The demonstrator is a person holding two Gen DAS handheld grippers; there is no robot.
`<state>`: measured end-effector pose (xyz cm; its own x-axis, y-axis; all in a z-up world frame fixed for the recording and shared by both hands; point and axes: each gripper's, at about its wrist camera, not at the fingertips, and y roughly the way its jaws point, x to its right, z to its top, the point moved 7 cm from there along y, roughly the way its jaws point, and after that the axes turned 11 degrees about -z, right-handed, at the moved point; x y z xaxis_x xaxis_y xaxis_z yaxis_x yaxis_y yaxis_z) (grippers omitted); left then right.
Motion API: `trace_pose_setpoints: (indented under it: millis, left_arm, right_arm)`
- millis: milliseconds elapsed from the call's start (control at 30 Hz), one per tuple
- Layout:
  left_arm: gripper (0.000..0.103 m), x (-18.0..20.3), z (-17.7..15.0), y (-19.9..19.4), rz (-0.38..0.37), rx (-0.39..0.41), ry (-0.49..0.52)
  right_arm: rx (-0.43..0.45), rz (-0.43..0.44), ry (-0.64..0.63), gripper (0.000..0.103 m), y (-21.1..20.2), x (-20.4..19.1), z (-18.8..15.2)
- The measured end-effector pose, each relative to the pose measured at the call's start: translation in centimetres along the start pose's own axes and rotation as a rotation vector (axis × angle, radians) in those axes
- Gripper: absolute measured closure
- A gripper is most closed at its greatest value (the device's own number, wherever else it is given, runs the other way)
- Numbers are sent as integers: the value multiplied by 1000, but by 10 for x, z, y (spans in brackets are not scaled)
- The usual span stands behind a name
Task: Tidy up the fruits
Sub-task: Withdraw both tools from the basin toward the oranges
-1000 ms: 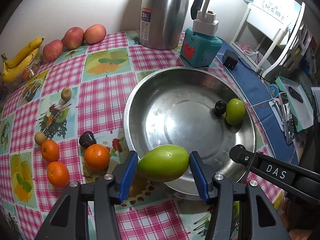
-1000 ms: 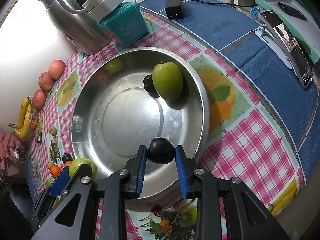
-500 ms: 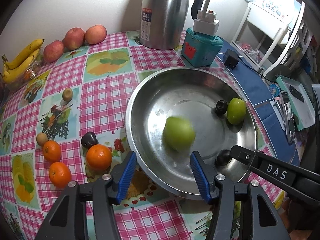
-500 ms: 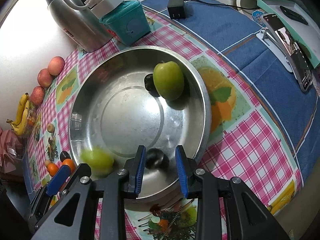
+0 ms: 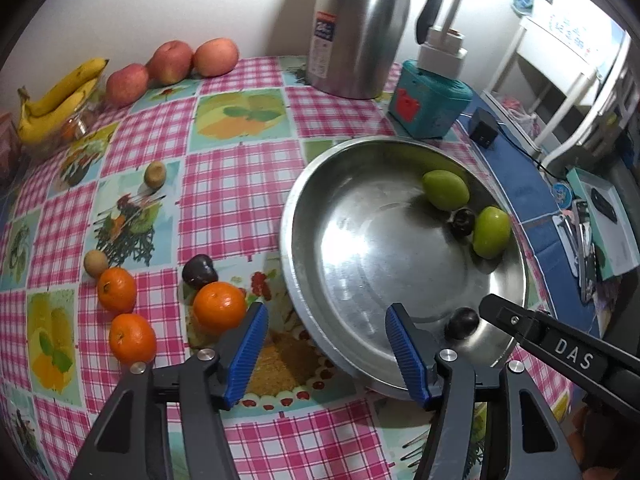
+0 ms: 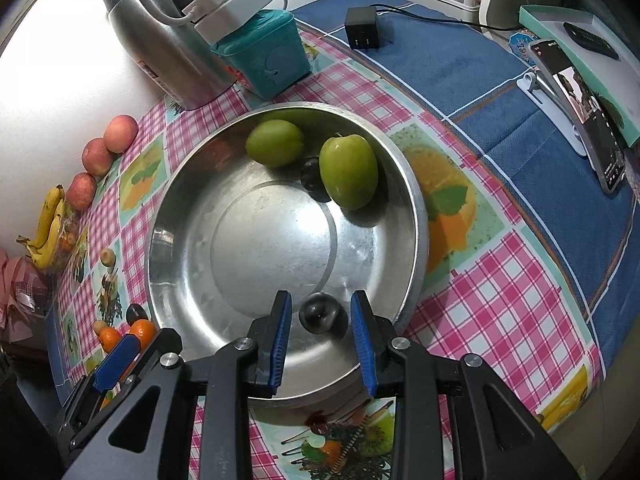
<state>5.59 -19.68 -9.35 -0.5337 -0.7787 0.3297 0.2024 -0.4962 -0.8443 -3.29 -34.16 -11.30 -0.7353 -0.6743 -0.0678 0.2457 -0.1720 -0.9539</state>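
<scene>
Green fruit (image 5: 445, 189) gone from left tool (image 5: 324, 348), now resting at bowl's (image 5: 400, 384) far side; jaws empty, opening. Right view: dark plum (image 6: 319, 313) dropped onto bowl floor, right tool (image 6: 320, 338) pads apart, not touching.

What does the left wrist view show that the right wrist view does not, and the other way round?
Only the left wrist view: all three oranges, and the gap between the left gripper's fingers, which are opening with nothing inside. Only the right wrist view: the phone's lit screen, and a dark plum lying in the steel bowl between the right gripper's fingers, untouched. Both: that bowl, two green fruits, apples, bananas.
</scene>
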Motion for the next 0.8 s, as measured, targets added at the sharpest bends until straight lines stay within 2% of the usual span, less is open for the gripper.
trace_pose_setpoints:
  millis: [233,433,800]
  left_arm:
    - [38,-18,1,-4,17,5,-69]
    - [38,-44,1,-13,61,20,-156]
    - [38,-88,2,-34,99,76,-302]
  right_arm:
    - [0,-4,-27,72,1,-6,-1]
    - [6,-9,-68,72,1,-14,-3]
    - [27,-8,-154,72,-1,-32,-7]
